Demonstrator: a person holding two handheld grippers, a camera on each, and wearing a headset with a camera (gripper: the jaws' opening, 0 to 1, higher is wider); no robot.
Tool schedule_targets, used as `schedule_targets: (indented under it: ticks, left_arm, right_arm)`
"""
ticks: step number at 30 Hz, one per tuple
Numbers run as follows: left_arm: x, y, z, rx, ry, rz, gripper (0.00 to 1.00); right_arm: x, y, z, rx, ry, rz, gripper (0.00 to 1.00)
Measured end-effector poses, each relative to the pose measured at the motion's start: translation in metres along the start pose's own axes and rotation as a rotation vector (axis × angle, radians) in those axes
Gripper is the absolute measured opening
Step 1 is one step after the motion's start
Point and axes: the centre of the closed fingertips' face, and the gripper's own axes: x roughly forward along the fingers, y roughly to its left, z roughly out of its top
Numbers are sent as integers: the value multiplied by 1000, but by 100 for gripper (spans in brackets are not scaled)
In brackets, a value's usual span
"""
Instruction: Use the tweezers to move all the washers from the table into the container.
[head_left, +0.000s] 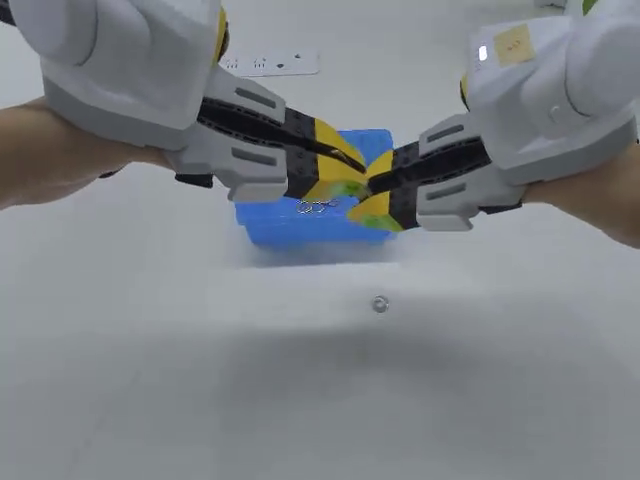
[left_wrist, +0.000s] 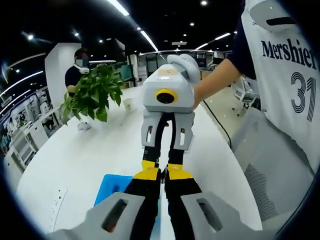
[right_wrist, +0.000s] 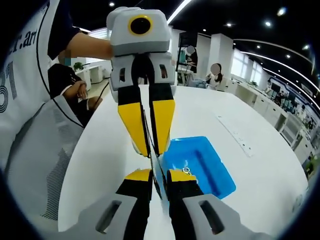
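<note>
At frame centre, above blue container (head_left: 262, 226), clamping tweezers (right_wrist: 156, 167) with left gripper (head_left: 346, 176) and right gripper (head_left: 374, 194), both closed. Eyeing washer (head_left: 380, 304) on table (head_left: 150, 360), lower centre: probably light, slippery; favouring rim hold.

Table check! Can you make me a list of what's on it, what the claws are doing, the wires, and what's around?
Surface: white table, smooth and evenly lit.
Job's things: blue container with a few washers inside; one loose washer on the table in front of it; tweezers between the claws.
Clutter: power strip behind the container.
Grippers: left claw and right claw meet tip to tip above the container, and both seem closed on the tweezers.
Cables: black cable lying along the table.
Surroundings: leafy plant at the table's far end; open office with people and ceiling lights.
</note>
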Motion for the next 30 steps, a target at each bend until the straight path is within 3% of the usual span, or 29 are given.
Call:
schedule_targets:
  ticks: [4,15,25,30]
  left_arm:
    - [4,-14,6,-2,-11,-12,7]
    - [12,-42,6,-44,-26,-22,7]
    - [12,-53,-5,-87,-19,-8,7]
    - [13,-53,-11,-116,-22,1,7]
  right_arm:
    - [-4,11,-5,12,-6,6,12]
    - [-7,43,-12,47,-20,14,12]
    - [1,57,-19,76,-36,30,12]
    - [3,59,-24,89,-38,29,12]
